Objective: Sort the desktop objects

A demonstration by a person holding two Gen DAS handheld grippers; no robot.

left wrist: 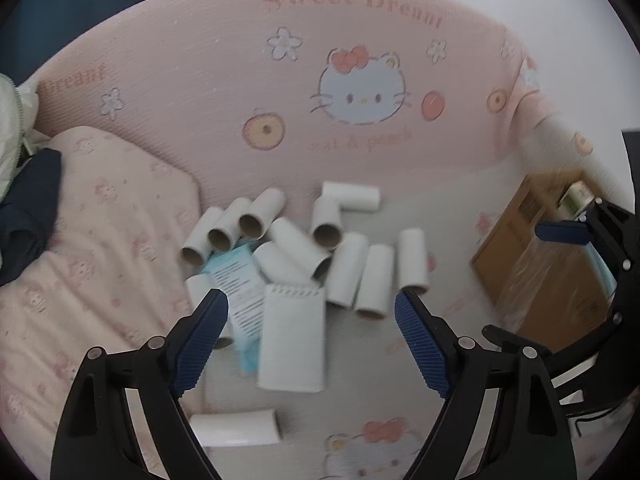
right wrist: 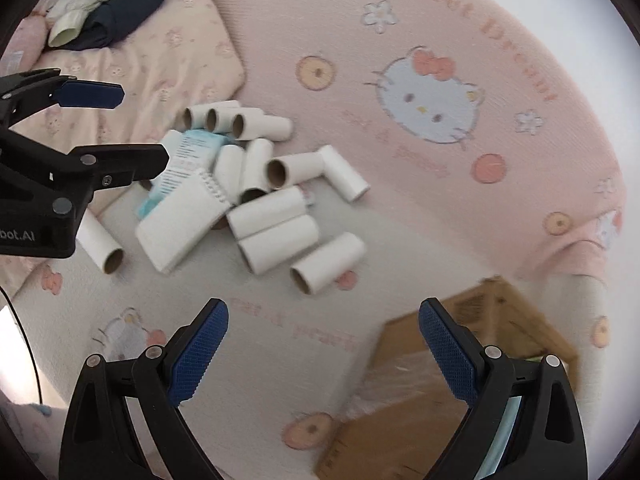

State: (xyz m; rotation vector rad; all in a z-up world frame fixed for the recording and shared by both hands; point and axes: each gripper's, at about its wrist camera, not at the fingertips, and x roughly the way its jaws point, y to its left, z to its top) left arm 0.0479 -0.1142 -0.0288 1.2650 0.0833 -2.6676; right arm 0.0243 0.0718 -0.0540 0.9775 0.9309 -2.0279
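Pink cartoon-print bedding (left wrist: 224,92); cardboard tubes (left wrist: 372,276) and notepad (left wrist: 292,340) heaped at frame centre. Left gripper (left wrist: 312,316), right gripper (right wrist: 324,332): spread wide, empty. Best approached squarely over notepad before closing.

Soft, even daylight, brightest at the upper right, where the pink blanket (left wrist: 208,92) washes out to white. Shadows are faint. Fisheye bending curves the edges inside a black rim. Motion blur smears the notepad (left wrist: 292,340), tubes (right wrist: 280,208) and box (right wrist: 404,412)

Both wrist views angled steeply down, near, sharing the cardboard tubes (left wrist: 280,248) (right wrist: 276,216) (left view closer)
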